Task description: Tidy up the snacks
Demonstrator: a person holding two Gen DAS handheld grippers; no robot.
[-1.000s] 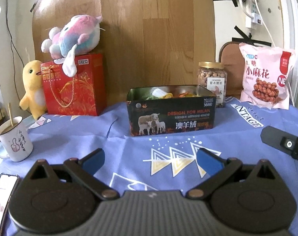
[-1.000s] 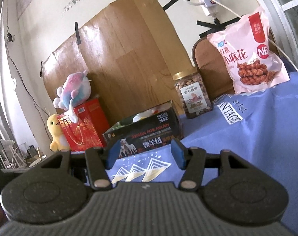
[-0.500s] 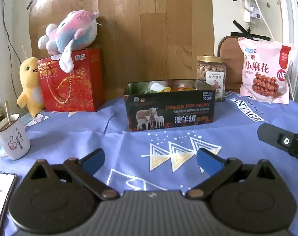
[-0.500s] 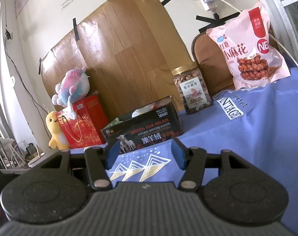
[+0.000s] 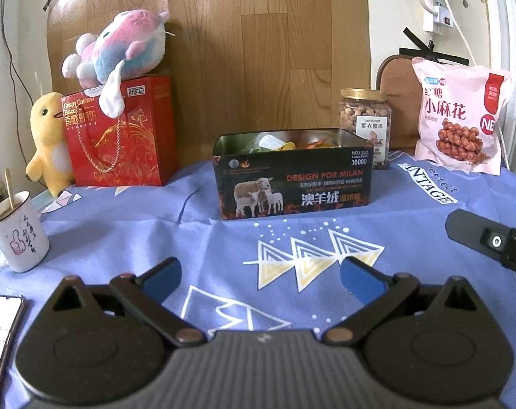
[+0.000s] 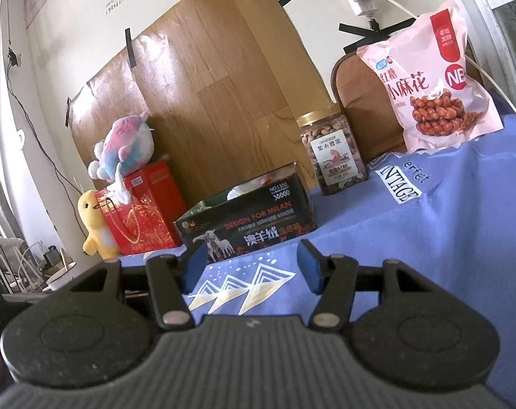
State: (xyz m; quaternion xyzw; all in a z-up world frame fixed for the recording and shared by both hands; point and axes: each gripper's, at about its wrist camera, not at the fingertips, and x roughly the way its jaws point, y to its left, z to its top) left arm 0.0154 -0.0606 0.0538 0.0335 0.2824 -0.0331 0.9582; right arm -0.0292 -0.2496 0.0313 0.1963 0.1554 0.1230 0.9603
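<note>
Barely anything has shifted in the last second: my left gripper [image 5: 259, 277] and right gripper [image 6: 251, 266] hover spread and empty over the blue cloth [image 5: 121, 238], so the tin [image 5: 292, 180] (snacks already inside) waits untouched beyond them.

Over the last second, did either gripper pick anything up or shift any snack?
No. The left gripper and right gripper stay open and empty. The black tin, nut jar and pink snack bag keep their places on the blue cloth.
</note>
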